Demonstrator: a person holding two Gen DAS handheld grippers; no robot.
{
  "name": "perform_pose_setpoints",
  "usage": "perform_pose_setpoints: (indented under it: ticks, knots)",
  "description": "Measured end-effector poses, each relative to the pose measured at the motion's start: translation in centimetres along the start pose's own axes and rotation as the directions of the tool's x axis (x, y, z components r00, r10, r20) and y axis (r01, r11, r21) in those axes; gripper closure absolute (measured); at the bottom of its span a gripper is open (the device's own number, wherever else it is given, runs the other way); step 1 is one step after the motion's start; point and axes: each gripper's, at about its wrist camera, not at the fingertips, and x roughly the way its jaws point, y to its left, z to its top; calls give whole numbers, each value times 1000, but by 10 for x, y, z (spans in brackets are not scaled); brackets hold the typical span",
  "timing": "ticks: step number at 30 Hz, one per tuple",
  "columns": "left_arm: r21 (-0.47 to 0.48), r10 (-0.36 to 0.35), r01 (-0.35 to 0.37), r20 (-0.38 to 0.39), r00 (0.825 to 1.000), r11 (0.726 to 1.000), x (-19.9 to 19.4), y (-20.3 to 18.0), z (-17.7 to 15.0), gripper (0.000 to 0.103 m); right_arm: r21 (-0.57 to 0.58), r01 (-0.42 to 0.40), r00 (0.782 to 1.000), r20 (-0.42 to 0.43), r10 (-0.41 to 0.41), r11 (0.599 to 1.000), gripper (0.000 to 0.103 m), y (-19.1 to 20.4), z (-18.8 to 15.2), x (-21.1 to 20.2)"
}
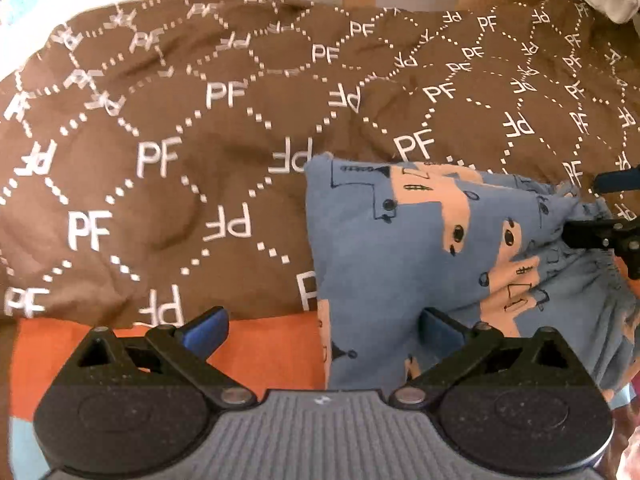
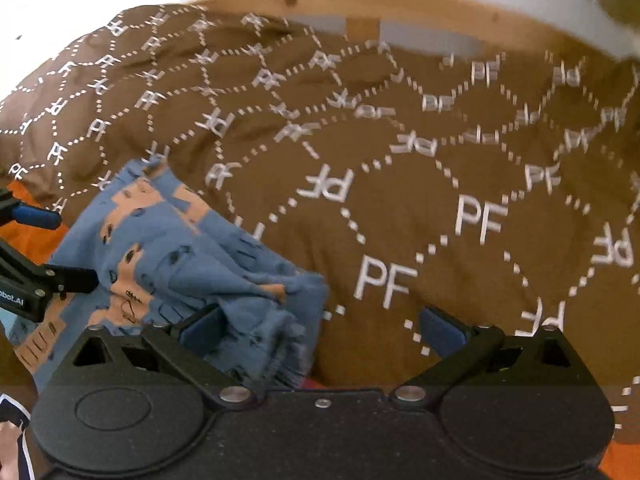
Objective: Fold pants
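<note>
Blue-and-peach pants (image 1: 420, 256) sit bunched on the brown blanket (image 1: 160, 160), near-right | left gripper (image 1: 322, 330) wide open, right finger touching cloth, holding nothing | right gripper (image 2: 320, 330) wide open, empty, over the waistband | risk: half-done fold could slump or snag on a finger

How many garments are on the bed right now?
1: the blue pants, bunched on the brown bedspread between the left claw and right claw. More may be hidden.
</note>
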Motion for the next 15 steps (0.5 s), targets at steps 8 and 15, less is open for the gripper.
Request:
perform_pose_setpoints:
  ticks: [8,15]
  knots:
    - [-84,-50,52,21,999,995,-31,17,-9,0,-5,-34,993,116,35,999,1,-9,8,-36]
    - [59,-29,30,-9,1000,998,-34,-17,-37,0,-130,-94,992,76,104,987,1,24,26,-17]
